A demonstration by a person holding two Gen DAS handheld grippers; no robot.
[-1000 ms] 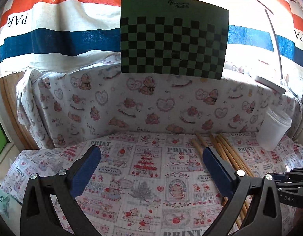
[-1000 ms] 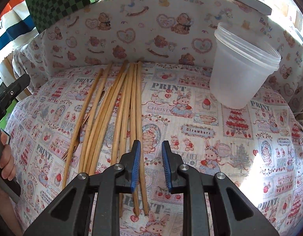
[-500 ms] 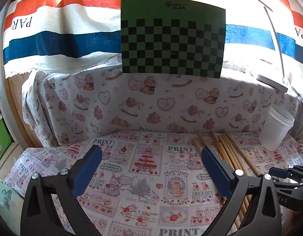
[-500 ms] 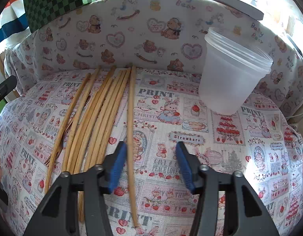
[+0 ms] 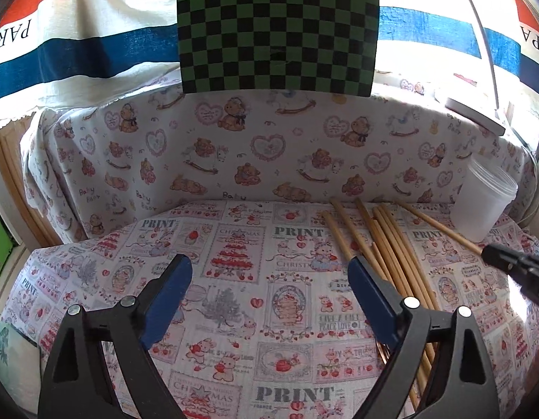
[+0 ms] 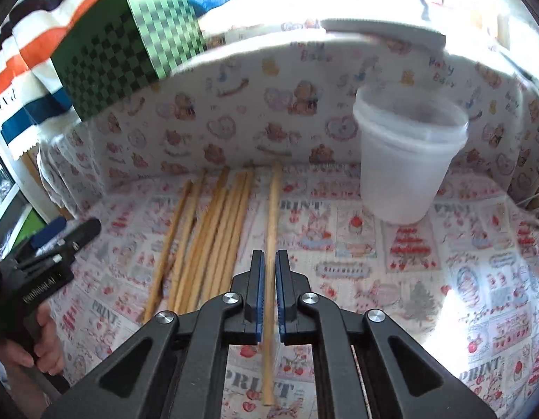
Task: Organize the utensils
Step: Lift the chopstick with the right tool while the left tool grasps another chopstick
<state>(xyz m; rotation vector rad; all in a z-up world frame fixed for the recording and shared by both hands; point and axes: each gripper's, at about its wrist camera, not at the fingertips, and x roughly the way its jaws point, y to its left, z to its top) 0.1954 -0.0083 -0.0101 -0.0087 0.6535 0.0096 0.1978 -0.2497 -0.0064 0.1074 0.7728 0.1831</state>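
Printed cloth [image 5: 234, 300] covers the table, and a checkered green board [image 5: 278, 31] stands behind it. On the cloth the right gripper [image 6: 268, 272] has just closed on one wooden chopstick [image 6: 272, 209], beside the other chopsticks [image 6: 213, 230]. A white plastic cup [image 6: 405, 167] stands near. The left gripper [image 5: 269, 276] is wide open, holding nothing, its jaws having just narrowed slightly.

checkered board [image 5: 278, 31], striped cloth [image 5: 84, 35] — printed tablecloth [image 5: 234, 279]
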